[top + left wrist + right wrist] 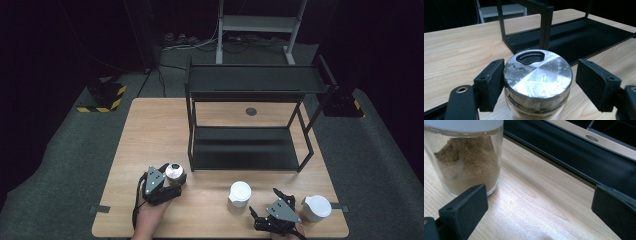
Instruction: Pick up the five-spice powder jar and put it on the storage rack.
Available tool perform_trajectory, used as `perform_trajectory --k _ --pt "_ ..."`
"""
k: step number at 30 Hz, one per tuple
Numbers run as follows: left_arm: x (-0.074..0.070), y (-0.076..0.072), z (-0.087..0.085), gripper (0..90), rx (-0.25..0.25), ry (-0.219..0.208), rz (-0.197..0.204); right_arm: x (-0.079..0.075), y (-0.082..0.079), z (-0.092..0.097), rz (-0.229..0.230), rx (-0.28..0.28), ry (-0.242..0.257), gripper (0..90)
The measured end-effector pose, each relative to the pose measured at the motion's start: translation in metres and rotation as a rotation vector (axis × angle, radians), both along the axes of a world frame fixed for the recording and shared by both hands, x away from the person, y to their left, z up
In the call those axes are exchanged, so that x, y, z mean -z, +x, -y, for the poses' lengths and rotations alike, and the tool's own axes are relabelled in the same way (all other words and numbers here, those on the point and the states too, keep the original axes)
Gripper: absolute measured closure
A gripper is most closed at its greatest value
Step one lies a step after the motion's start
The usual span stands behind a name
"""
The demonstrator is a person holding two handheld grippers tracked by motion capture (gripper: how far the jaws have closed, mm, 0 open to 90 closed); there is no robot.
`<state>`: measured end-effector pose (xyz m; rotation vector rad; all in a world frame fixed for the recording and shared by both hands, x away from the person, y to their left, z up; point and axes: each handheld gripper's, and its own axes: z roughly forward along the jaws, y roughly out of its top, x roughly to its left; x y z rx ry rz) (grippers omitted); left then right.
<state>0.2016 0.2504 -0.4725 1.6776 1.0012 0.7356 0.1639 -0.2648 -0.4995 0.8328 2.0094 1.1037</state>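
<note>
Fingers [489,83] of left gripper [537,86] flank metal-lidded jar [537,75]; right-side gap.

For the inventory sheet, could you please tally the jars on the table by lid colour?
Metal-lidded jar: 1
White-lidded jars: 2
Total: 3 jars
</note>
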Motion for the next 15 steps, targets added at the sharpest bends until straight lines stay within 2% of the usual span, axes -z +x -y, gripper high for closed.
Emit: perform_trajectory --k 7,11,15 --pt "0.006 -0.001 -0.001 30.1 -0.01 -0.004 0.007 0.0 0.0 0.0 0.0 -0.001 0.001 0.1" --pt "0.01 -0.001 -0.003 32.9 -0.01 -0.017 0.018 0.0 0.0 0.0 -0.001 -0.003 0.001 0.1" --pt "0.011 -0.003 -0.002 33.9 -0.01 -0.011 0.034 0.0 0.0 0.0 0.0 -0.003 0.0 0.1"
